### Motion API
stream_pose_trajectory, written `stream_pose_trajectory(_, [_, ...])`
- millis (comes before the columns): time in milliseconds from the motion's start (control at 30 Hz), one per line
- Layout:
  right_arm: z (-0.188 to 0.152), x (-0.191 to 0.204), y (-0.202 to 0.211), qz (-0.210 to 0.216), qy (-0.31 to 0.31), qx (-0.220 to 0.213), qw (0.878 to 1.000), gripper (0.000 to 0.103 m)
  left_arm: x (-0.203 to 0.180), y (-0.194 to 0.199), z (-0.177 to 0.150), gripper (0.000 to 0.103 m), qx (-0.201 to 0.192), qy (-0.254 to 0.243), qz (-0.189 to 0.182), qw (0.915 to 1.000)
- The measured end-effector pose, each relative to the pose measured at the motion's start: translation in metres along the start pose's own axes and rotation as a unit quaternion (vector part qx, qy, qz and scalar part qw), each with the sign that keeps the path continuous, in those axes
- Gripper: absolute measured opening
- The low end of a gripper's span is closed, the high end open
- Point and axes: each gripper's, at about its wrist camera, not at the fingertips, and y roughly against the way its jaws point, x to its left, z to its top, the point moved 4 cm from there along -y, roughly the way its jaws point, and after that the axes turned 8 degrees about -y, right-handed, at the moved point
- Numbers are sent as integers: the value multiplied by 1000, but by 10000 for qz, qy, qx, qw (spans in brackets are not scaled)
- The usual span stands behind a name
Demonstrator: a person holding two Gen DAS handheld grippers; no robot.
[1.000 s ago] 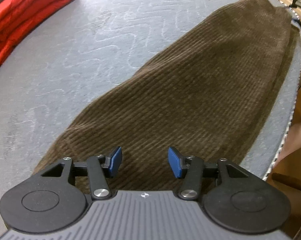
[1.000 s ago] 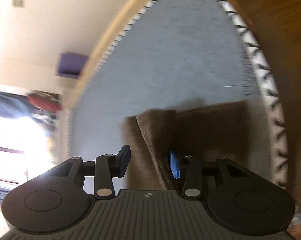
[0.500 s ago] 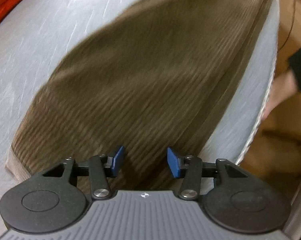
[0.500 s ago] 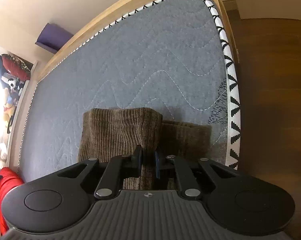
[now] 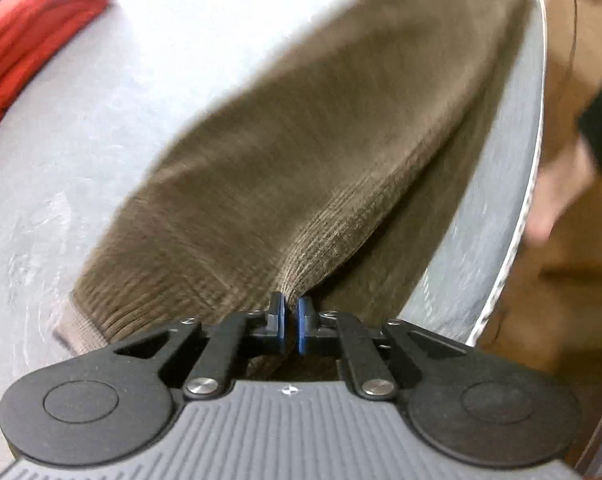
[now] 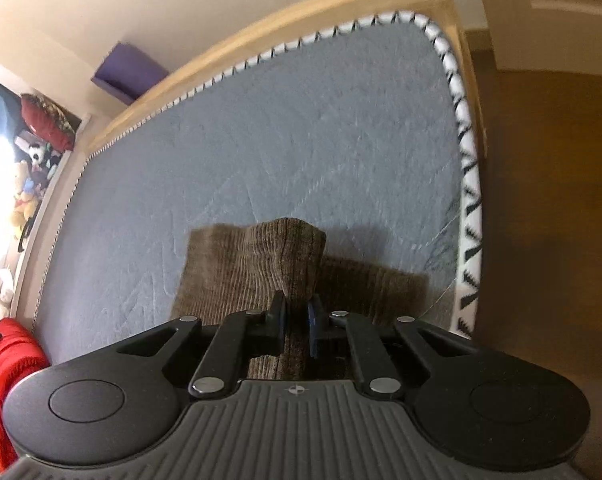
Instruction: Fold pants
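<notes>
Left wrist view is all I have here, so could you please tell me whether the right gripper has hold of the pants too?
Observer: Yes. The right gripper is shut on a raised fold of the brown pants; its jaws have just been closing.
Operator: Thank you. Is there bare mattress beyond that end?
Observer: Yes, the grey mattress lies bare up to its black-and-white edging.
Operator: And what lies past that edging?
Observer: A wooden bed frame runs along the far side, with a purple box behind it by the wall.
</notes>
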Motion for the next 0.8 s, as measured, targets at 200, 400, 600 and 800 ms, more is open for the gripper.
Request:
stream_pose_trajectory(200, [-1,-27,2,-1127,-37,105,9936,10,-10,-1,-24,10,286,-13,-283,9992])
stream_pose_trajectory(400, [-6,-43,-14,-1517,-320,264,9876,20,-1,30,-13,36,-531,494,-871,9936])
stream_pose_trajectory(600, [-6,-40,-12,-1458,-111,219,9890,28,67,20,-40,32,45,1903,-43,9817])
stream_pose_trajectory(800, [7,-37,11,-1897,-27,-589,9801,29,56,-3,-58,11,1040,1639,-161,9808])
